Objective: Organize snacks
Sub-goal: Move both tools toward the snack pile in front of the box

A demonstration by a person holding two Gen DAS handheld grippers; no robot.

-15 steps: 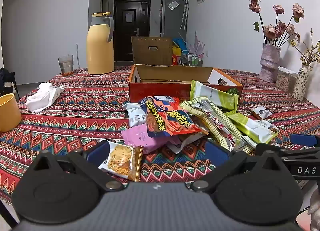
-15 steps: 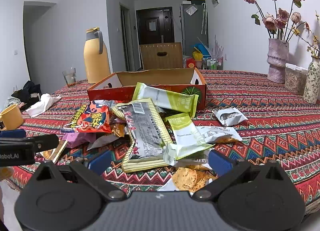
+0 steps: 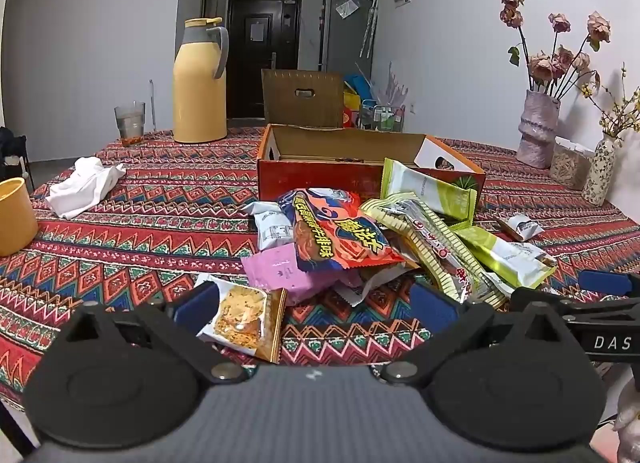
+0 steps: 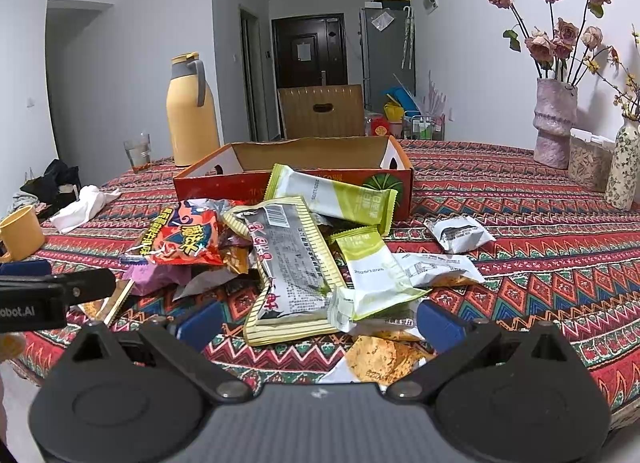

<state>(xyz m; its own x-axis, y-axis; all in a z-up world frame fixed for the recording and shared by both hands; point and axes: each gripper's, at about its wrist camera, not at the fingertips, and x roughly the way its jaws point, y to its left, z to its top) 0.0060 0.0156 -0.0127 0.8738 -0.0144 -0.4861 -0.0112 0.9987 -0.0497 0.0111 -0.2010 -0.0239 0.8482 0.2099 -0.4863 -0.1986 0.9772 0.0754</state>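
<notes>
**Inspector A:** Left gripper [image 3: 316,305]: jaws spread fully apart, nothing clamped. A cracker packet [image 3: 242,315] lies on the cloth against the inner side of its left finger, toward 9 o'clock in the gap; I cannot tell whether pad and packet touch.

**Inspector B:** Right gripper [image 4: 320,321]: also wide apart, empty. The lower end of a long striped grey-and-yellow packet [image 4: 290,267] and a second cracker packet [image 4: 380,359] sit in the gap between its fingers.

**Inspector A:** Location of the snacks?

**Inspector B:** Heaped on the patterned tablecloth [image 3: 160,223], just in front of both grippers at 12 o'clock. Left view: red-orange chip bag [image 3: 340,233] on top of a pink packet [image 3: 280,271], with a small white packet [image 3: 272,223] at its 9 o'clock. A green-and-white packet [image 3: 432,193] leans against the box front; another [image 3: 504,255] lies flat at 3 o'clock of the heap (one more small white packet [image 3: 524,225] lies apart, further toward 3 o'clock).

**Inspector A:** The box?

**Inspector B:** Open red cardboard box [image 3: 320,179] directly behind the heap at 12 o'clock; what I can see of its interior shows bare cardboard.

**Inspector A:** Surroundings?

**Inspector B:** Yellow thermos jug [image 3: 200,83] at 11 o'clock, a drinking glass [image 3: 130,123] beside it, crumpled white cloth [image 3: 86,185] at 10, yellow cup [image 3: 14,215] at 9, vase of dried roses [image 3: 538,131] at 2.
</notes>
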